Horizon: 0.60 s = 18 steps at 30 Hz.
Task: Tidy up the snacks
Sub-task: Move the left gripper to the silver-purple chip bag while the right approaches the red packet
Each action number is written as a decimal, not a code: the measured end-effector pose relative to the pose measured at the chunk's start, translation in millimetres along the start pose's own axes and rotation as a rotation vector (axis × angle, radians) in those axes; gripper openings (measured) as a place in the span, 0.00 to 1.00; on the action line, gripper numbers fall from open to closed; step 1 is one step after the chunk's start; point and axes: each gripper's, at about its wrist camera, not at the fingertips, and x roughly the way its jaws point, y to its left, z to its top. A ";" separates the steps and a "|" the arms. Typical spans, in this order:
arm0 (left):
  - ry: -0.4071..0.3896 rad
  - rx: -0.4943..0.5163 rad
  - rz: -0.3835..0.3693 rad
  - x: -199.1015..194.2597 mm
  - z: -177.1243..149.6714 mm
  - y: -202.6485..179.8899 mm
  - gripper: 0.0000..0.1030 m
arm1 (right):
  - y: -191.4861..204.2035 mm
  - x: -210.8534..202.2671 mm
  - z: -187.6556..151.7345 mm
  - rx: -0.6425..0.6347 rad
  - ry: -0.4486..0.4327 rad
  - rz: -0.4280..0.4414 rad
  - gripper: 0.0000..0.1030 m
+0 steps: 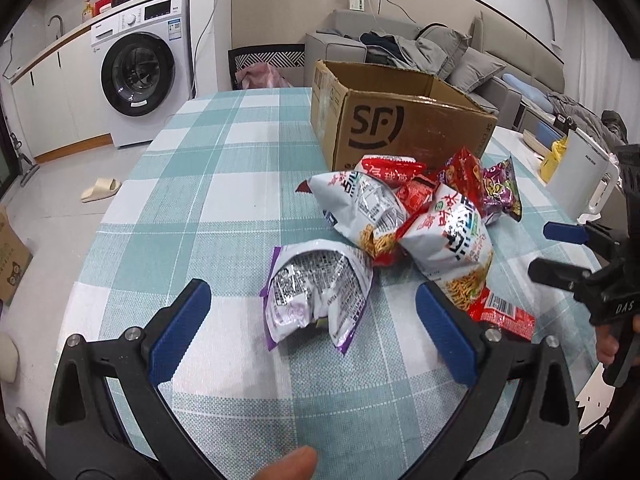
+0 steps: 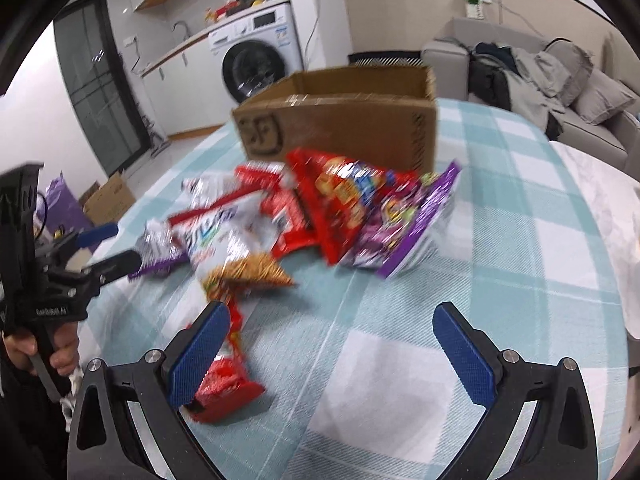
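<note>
A pile of snack bags (image 1: 424, 208) lies on the checked tablecloth in front of an open cardboard box (image 1: 392, 120). A silver-and-purple bag (image 1: 316, 300) lies apart at the near side, just beyond my left gripper (image 1: 312, 320), which is open and empty around it. My right gripper (image 2: 340, 344) is open and empty over the cloth; a small red bag (image 2: 224, 384) lies by its left finger. The pile (image 2: 320, 216) and the box (image 2: 344, 120) show blurred in the right wrist view. The right gripper also shows in the left wrist view (image 1: 560, 252).
The table (image 1: 192, 200) has a teal and white checked cloth. A washing machine (image 1: 140, 72) stands far left, a grey sofa (image 1: 460, 52) behind the box. A white appliance (image 1: 584, 176) stands at the table's right. A slipper (image 1: 100, 189) lies on the floor.
</note>
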 end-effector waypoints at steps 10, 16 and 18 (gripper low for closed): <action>0.033 0.006 0.009 6.7 -5.8 -2.7 0.99 | 27.8 18.7 -12.3 -0.085 0.075 0.068 1.00; 0.052 0.007 0.008 11.3 -7.6 -2.8 0.99 | 39.1 26.2 -14.6 -0.137 0.108 0.097 1.00; 0.056 0.008 0.009 13.2 -7.4 -3.0 0.99 | 41.7 29.4 -16.4 -0.149 0.123 0.105 1.00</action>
